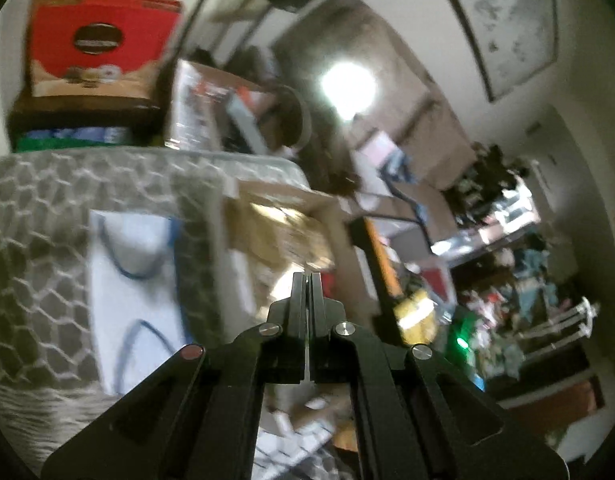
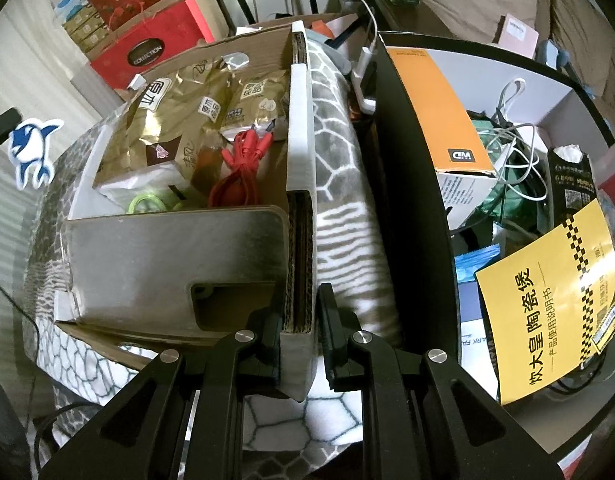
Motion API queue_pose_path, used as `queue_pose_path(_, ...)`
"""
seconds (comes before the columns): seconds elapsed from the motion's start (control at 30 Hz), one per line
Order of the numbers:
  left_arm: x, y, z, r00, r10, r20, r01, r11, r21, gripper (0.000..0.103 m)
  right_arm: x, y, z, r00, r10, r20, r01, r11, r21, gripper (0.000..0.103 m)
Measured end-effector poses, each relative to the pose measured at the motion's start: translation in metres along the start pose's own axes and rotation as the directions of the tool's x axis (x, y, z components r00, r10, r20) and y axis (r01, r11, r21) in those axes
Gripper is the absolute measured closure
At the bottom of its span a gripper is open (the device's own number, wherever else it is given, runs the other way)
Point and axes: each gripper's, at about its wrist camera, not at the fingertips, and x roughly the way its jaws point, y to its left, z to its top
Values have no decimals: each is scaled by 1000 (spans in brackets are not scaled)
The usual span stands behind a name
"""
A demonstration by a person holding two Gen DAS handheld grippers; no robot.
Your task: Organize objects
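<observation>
In the right wrist view my right gripper (image 2: 301, 308) is shut on the taped side wall of an open cardboard box (image 2: 299, 168), one finger inside and one outside. The box holds gold packets (image 2: 175, 120), a red cable (image 2: 239, 172), a green tape roll (image 2: 145, 202) and a flat grey panel (image 2: 175, 268). It rests on a grey patterned blanket (image 2: 335, 152). The left wrist view is blurred. There my left gripper (image 1: 306, 280) is shut with nothing between its fingers, raised in front of the same box (image 1: 279, 224). A white paper bag (image 1: 131, 280) with blue handles lies left of it.
A black round tray (image 2: 411, 208) right of the box holds an orange box (image 2: 439, 104), white cables (image 2: 511, 140) and a yellow manual (image 2: 547, 304). Red cartons (image 2: 147, 48) are stacked behind. Clutter and shelves (image 1: 507, 280) fill the room's right side.
</observation>
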Motion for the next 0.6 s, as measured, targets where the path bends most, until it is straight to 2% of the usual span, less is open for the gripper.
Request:
queue_pose_path(0.13,15,-24,-21,994,-82,-76,85,995,42,102,1,-5,0,999,36,-5,-35,999,31,85)
queue_pose_path(0.2,25,-32,-33,991,-83,-108,89,994,57,102,1,-6,1,998,55,-6,-54,997,49,84)
queue_pose_path(0.37,53,-27,-51,991,-4,-137,14,997,75,102,0,-6,1,997,73,1,-73,995,71,81)
queue_pose_path(0.43,60,-21,-56,991,62,-120,-51,995,91,102,-3,-6,1,997,77,7,-77,995,70,79)
queue_pose_path(0.6,69,-6,-62,984,163,-67,-154,981,119,100,-7,-3,3,997,72,20,-73,995,61,76)
